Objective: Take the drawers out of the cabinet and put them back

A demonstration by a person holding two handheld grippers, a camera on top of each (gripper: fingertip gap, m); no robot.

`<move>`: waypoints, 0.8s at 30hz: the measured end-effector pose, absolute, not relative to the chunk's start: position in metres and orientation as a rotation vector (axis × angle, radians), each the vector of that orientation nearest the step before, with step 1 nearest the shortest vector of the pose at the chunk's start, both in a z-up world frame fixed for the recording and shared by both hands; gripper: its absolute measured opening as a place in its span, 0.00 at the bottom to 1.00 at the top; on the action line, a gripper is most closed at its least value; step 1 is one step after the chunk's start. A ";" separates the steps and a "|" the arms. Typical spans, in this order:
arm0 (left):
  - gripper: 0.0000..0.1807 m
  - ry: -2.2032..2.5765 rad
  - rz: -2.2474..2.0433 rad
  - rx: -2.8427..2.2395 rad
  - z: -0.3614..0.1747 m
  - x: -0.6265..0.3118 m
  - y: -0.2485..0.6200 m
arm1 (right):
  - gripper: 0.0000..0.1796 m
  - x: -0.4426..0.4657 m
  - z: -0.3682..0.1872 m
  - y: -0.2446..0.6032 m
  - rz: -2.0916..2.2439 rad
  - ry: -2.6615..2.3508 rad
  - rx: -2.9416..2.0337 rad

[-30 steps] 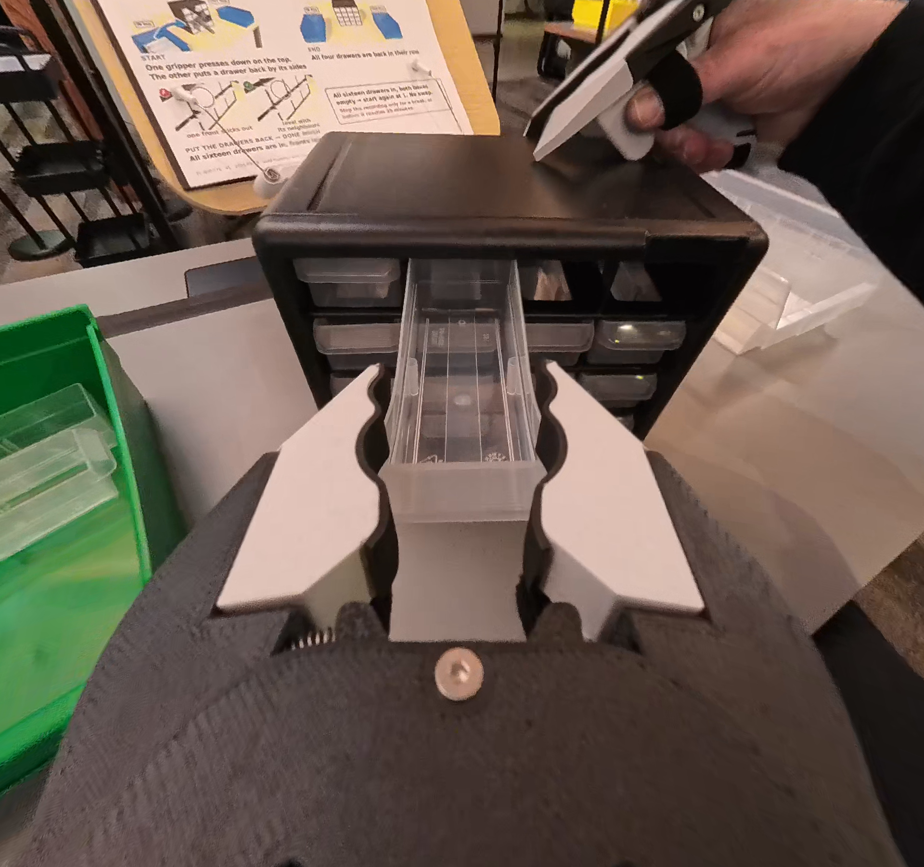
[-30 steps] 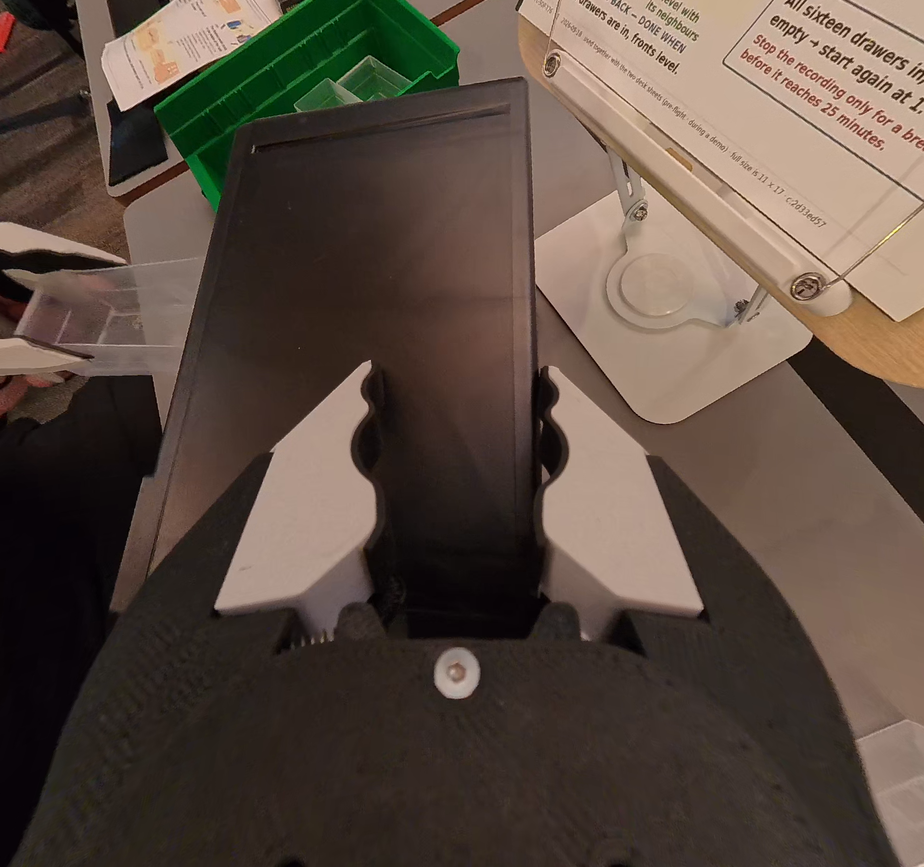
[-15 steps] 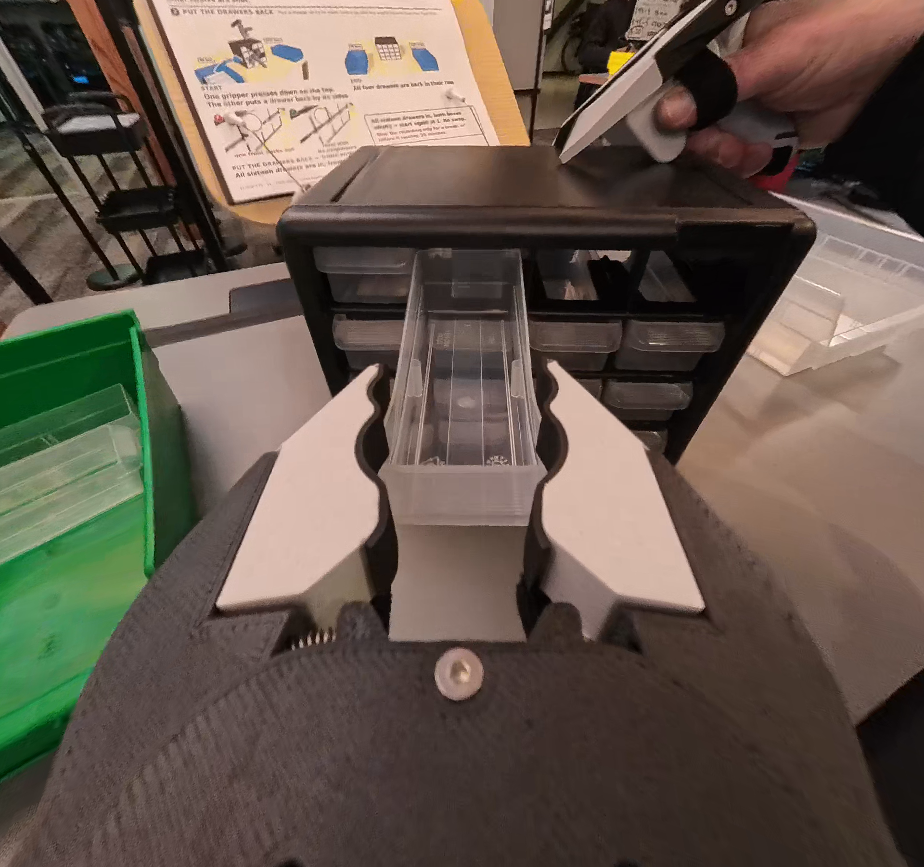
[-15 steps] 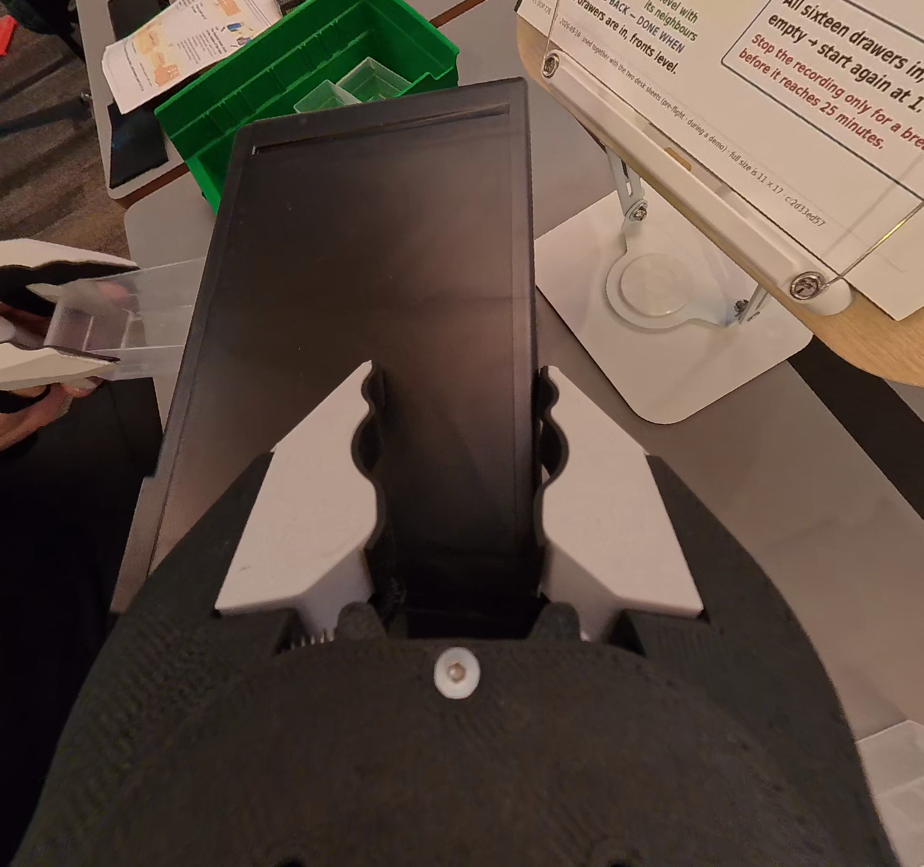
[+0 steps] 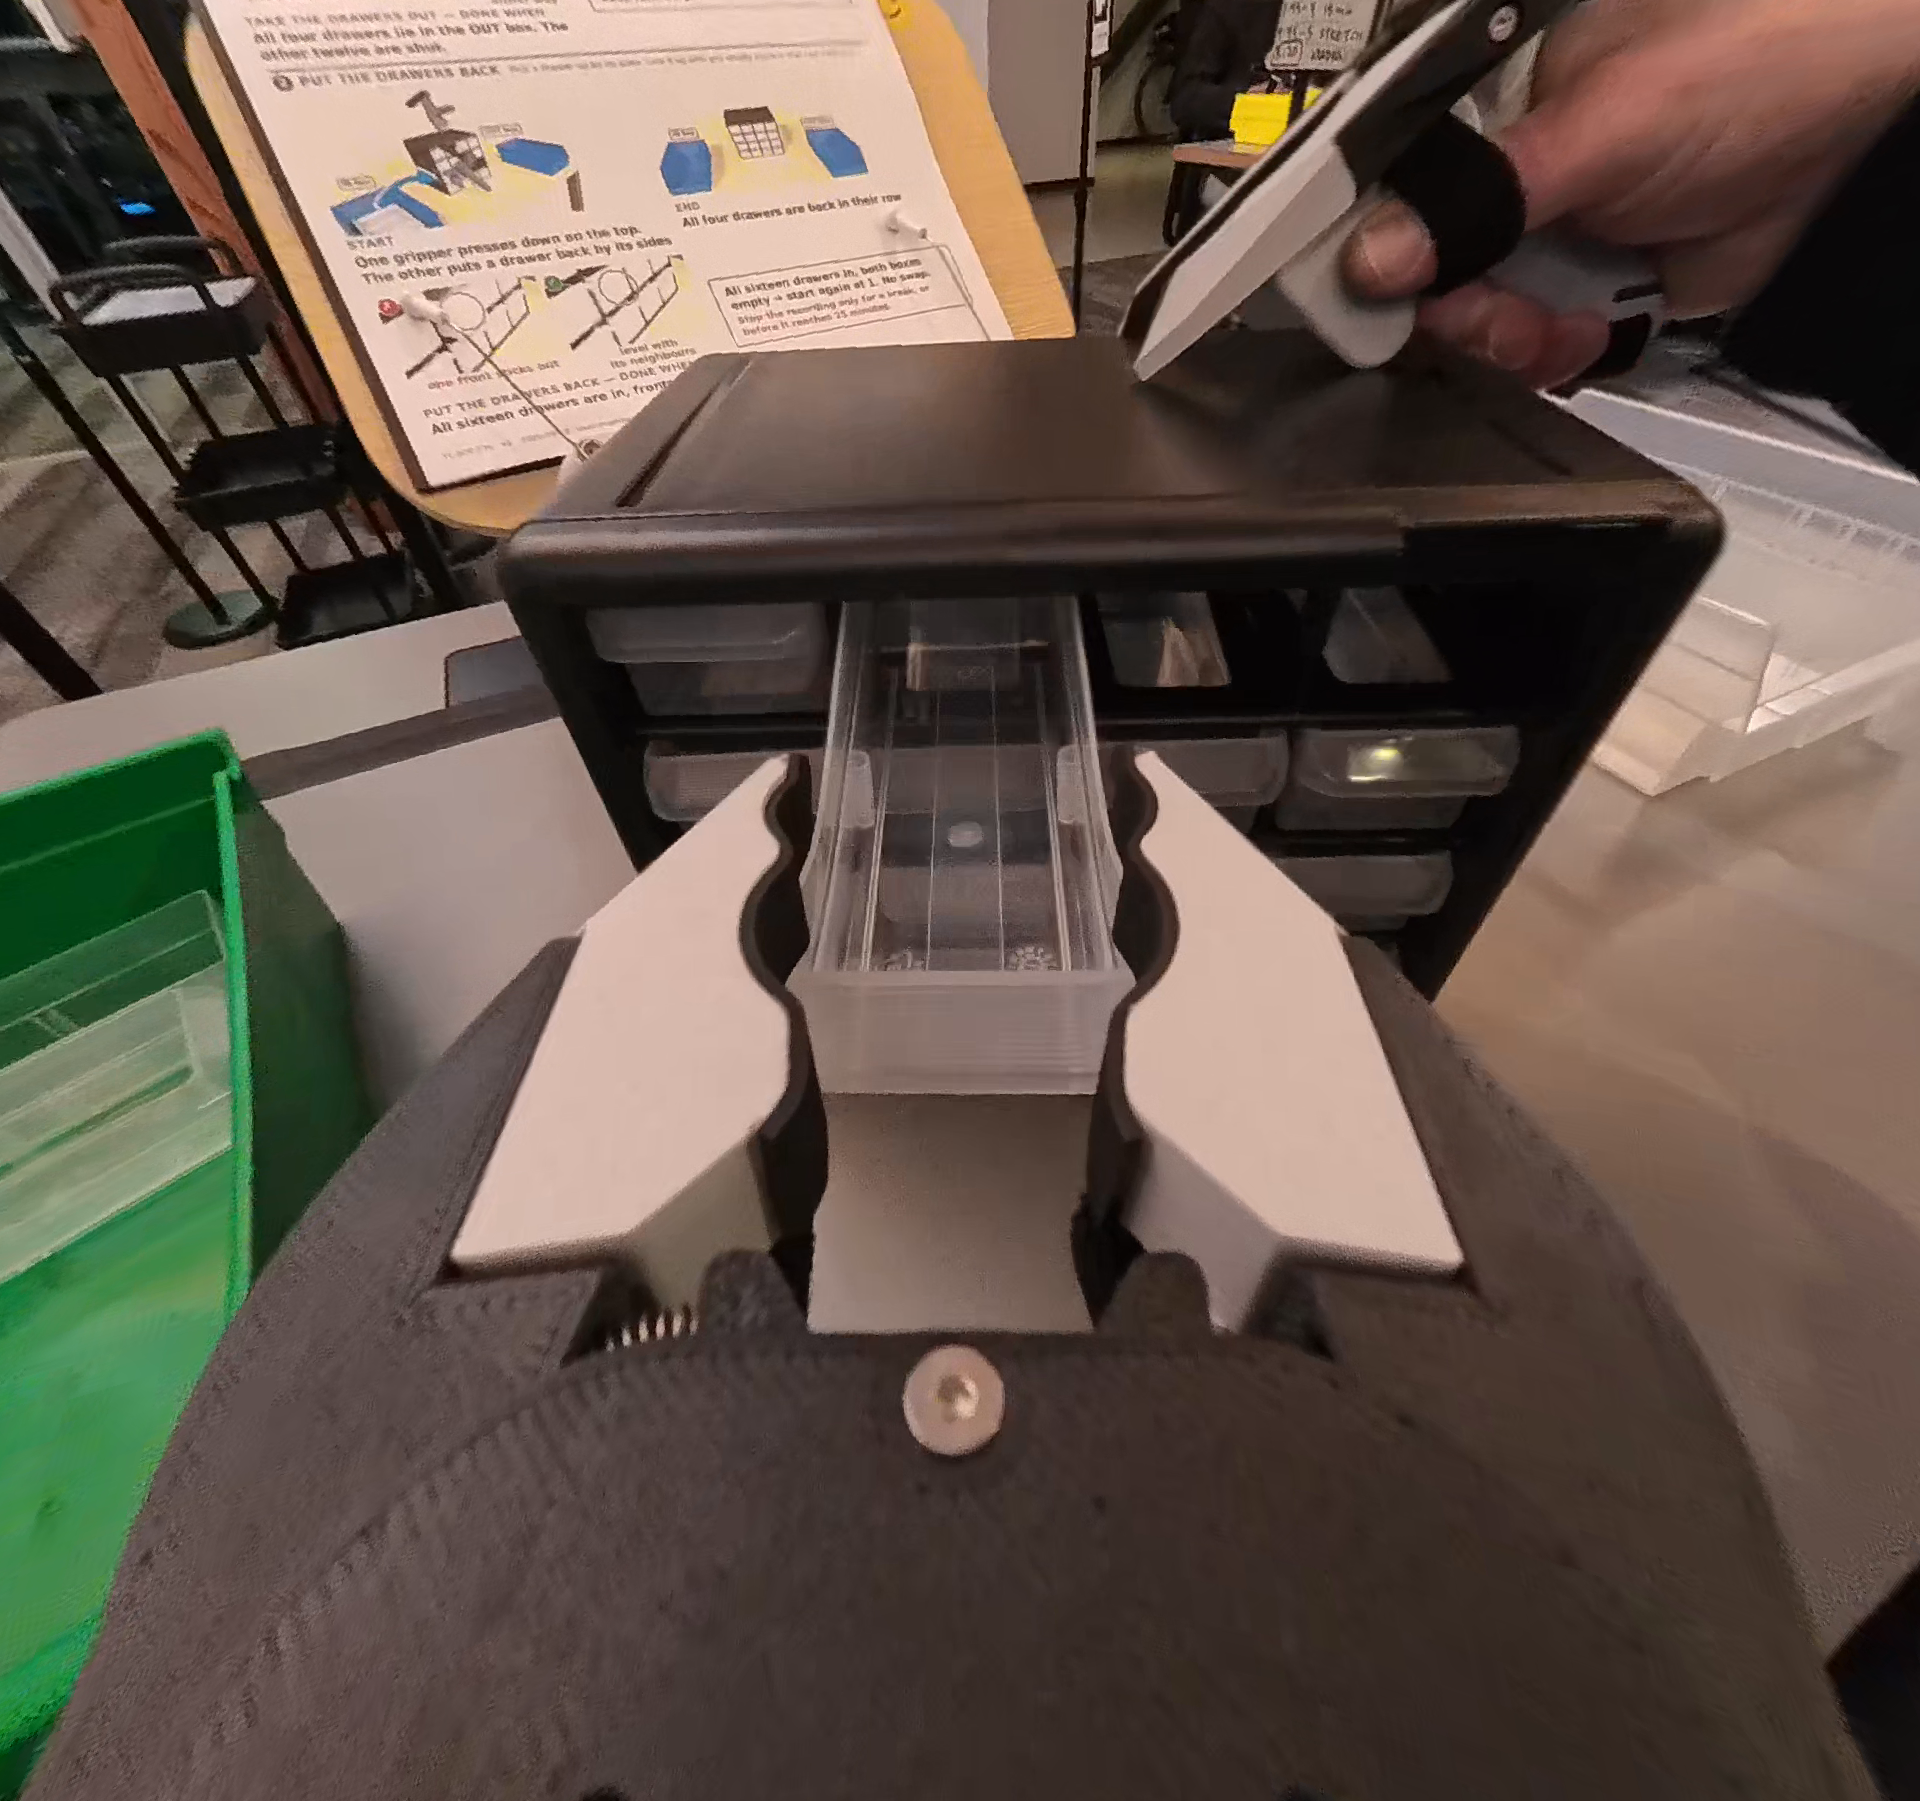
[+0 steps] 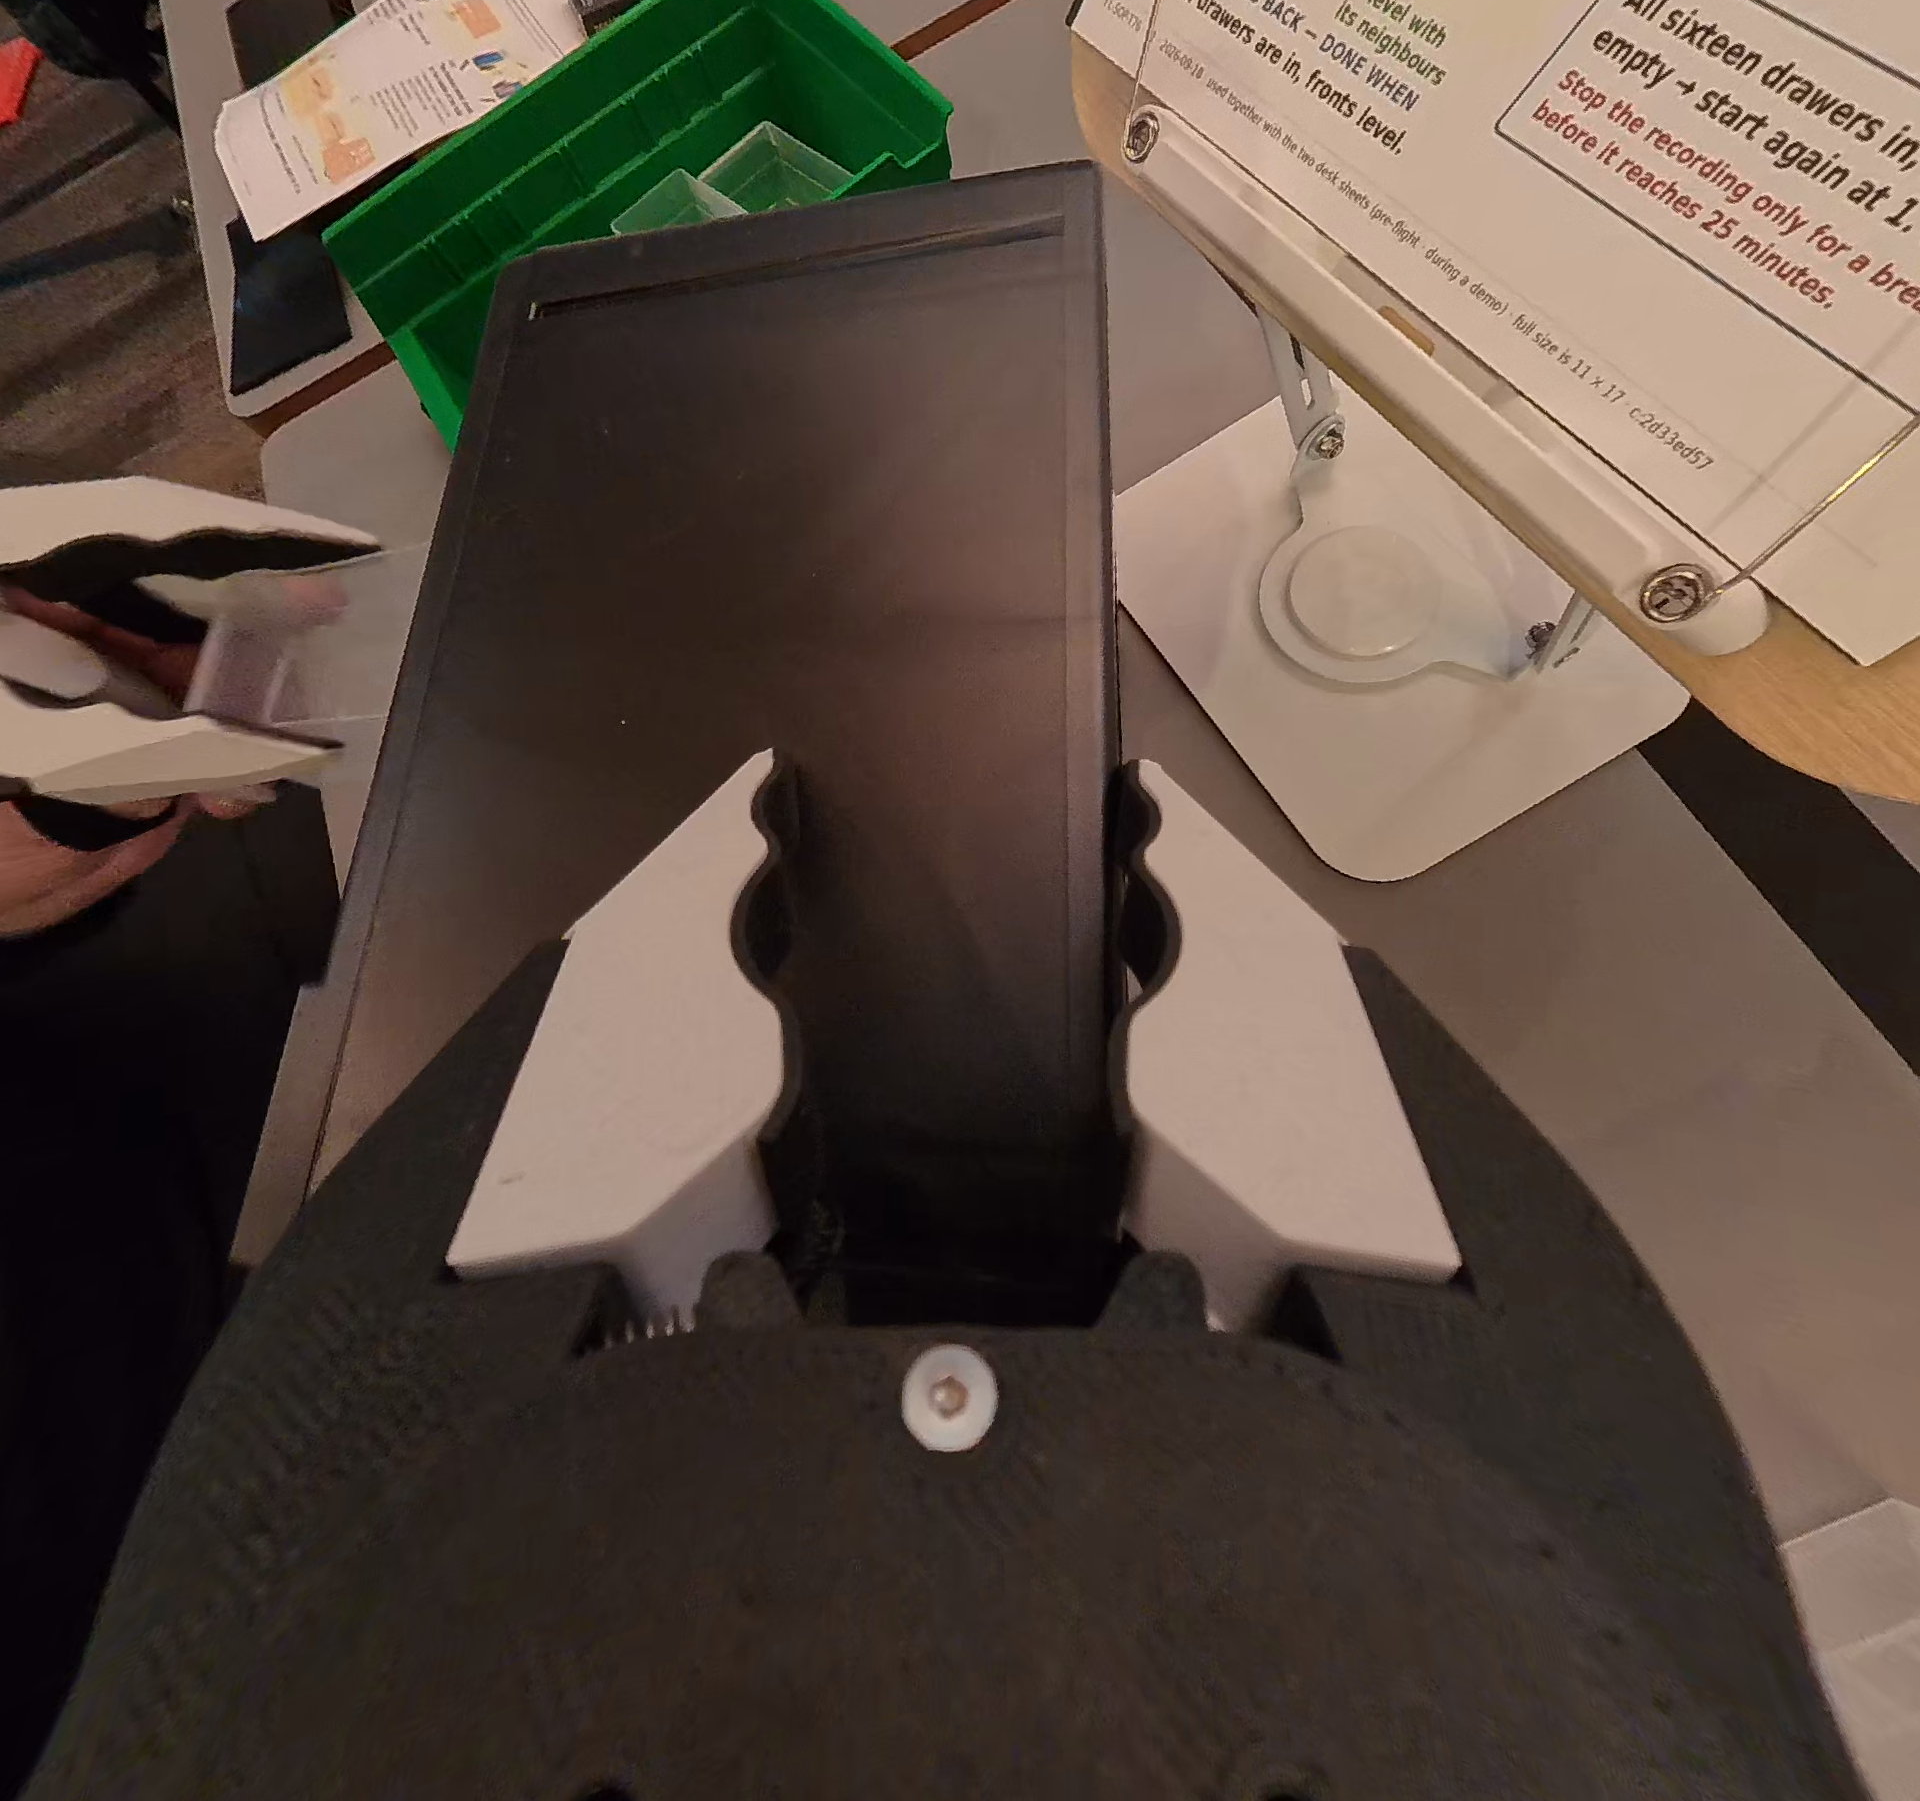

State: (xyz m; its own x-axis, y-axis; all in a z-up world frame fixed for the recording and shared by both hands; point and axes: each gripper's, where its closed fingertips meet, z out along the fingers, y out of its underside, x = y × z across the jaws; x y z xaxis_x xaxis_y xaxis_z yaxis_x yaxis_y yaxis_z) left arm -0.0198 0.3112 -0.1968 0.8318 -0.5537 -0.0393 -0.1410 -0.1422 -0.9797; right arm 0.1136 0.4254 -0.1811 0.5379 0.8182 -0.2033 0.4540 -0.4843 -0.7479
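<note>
- My left gripper clamps the clear plastic drawer, part-inserted in the top row of the black plastic cabinet.
- My right gripper, jaws apart and empty, rests on the cabinet top near its right edge.

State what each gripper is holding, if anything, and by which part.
The left gripper holds a clear drawer by its two long sides, near the front end. The right gripper holds nothing; its open fingers rest on the black cabinet top.

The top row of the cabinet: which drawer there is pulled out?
The second drawer from the left. It sticks far out of the black cabinet, held between the jaws of the left gripper. The leftmost drawer sits closed beside it.
</note>
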 end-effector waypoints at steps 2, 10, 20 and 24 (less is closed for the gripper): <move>0.31 0.551 -0.415 -1.732 -0.201 -0.014 0.325 | 0.34 0.114 -0.181 0.425 0.736 -1.024 -2.136; 0.48 0.684 -0.424 -1.653 -0.199 0.003 0.327 | 0.34 0.114 -0.181 0.425 0.736 -1.026 -2.137; 0.60 1.057 -0.258 -1.589 -0.198 -0.045 0.336 | 0.34 0.114 -0.181 0.425 0.744 -1.038 -2.134; 0.57 1.122 -0.100 -1.532 -0.193 -0.028 0.365 | 0.34 0.114 -0.181 0.425 0.745 -1.035 -2.134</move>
State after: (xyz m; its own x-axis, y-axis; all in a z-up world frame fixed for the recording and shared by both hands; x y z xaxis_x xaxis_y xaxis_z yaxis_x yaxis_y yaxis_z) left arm -0.0282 0.3654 -0.1930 0.5352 -0.6794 -0.5019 -0.5799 0.1365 -0.8032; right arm 0.1135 0.4252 -0.1812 0.5283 0.8233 -0.2073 0.4583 -0.4821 -0.7467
